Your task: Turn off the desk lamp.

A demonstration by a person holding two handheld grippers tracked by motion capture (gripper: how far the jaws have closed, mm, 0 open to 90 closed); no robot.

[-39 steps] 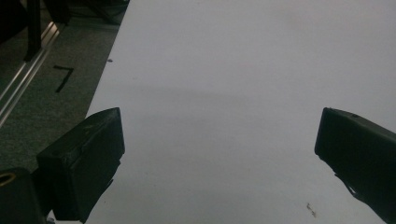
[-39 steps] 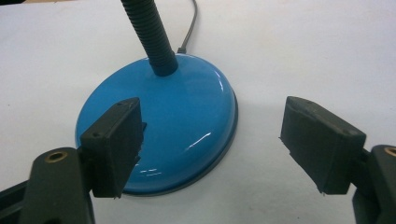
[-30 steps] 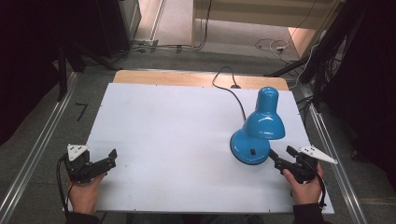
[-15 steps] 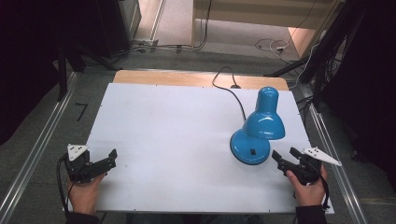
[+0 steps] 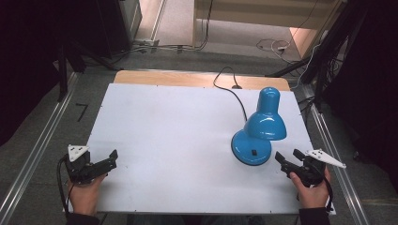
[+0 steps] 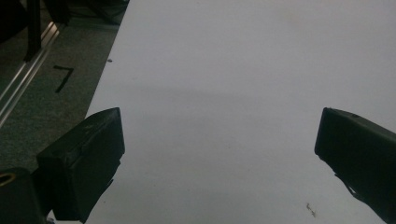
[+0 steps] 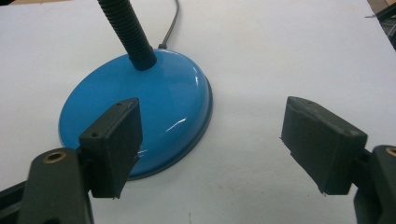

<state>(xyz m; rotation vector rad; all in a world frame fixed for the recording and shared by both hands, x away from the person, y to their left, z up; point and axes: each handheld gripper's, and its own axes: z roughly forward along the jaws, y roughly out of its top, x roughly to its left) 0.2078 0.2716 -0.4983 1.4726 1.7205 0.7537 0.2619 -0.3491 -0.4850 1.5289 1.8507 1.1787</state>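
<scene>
Lamp [image 5: 259, 132] near spread right tongs [image 5: 289, 158]

One white counter [image 5: 178, 140] carries one blue desk lamp [image 5: 258, 133] at its right side, with one black cord [image 5: 230, 86] running from it toward the far edge. Two handheld grippers sit at the near edge: the left gripper [image 5: 112, 158] at near left and the right gripper [image 5: 287, 157] at near right. Each has two black fingers [image 7: 112, 144], spread apart. Two hands hold them, one hand [image 5: 84, 197] per gripper.
</scene>
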